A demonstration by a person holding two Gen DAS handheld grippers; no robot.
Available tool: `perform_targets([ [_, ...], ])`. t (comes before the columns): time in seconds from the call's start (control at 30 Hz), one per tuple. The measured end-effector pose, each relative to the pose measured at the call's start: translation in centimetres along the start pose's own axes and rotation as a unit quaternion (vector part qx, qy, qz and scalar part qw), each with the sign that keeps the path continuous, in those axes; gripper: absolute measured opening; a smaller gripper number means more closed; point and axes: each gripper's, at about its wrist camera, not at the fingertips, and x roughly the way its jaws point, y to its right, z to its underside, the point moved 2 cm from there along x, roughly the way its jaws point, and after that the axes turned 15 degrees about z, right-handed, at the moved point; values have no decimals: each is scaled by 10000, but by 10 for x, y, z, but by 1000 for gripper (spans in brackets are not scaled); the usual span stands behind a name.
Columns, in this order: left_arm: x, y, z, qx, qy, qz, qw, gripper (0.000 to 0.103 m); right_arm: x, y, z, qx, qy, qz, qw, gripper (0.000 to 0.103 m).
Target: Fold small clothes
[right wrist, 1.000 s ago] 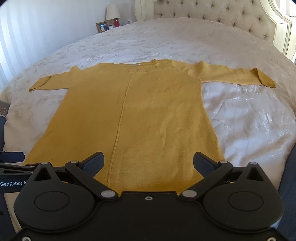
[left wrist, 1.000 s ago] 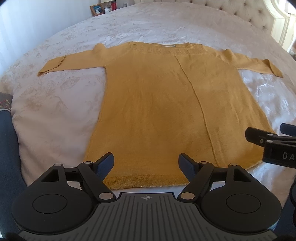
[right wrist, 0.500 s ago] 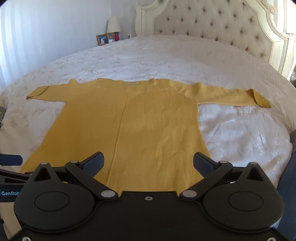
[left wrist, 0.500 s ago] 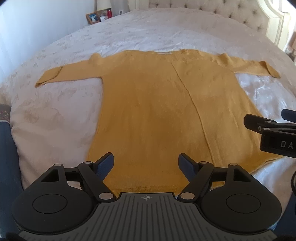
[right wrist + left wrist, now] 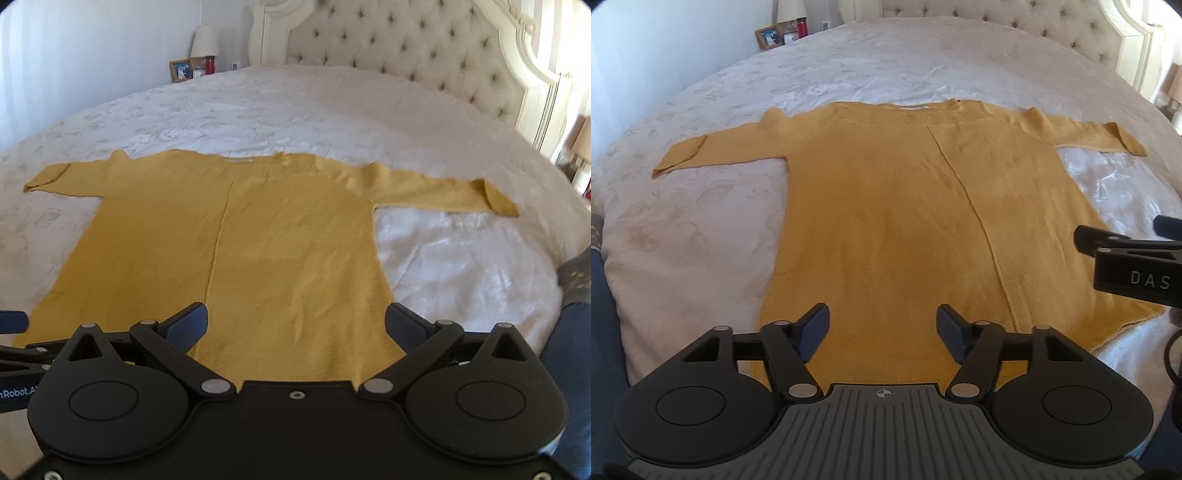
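A mustard-yellow knit sweater (image 5: 905,221) lies flat on the white bedspread (image 5: 886,66), neckline away from me, both sleeves spread out sideways. It also shows in the right wrist view (image 5: 229,251). My left gripper (image 5: 882,330) is open and empty, hovering over the sweater's near hem, left of its middle seam. My right gripper (image 5: 295,325) is open and empty, above the hem's right part. The right gripper also shows at the right edge of the left wrist view (image 5: 1126,254).
A tufted headboard (image 5: 406,48) stands at the far end of the bed. A nightstand with a lamp (image 5: 205,40), a picture frame (image 5: 181,70) and a red object (image 5: 210,65) stands at the far left. A dark blue sleeve (image 5: 569,350) is at the right.
Both grippers have tilted up and drawn back a little, so more of the bed and headboard shows. The sweater has not moved. Both jaws stay open.
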Motion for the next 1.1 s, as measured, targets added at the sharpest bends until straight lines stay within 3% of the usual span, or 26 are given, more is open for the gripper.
perform_targets([
  [0.6, 31, -9, -7, -28, 21, -66, 10000, 62, 37, -1, 15, 543, -722, -642, 9938, 100],
  [1.1, 48, 5, -13, 278, 194, -171, 9993, 62, 71, -4, 33, 708, -825, -556, 9925, 98],
])
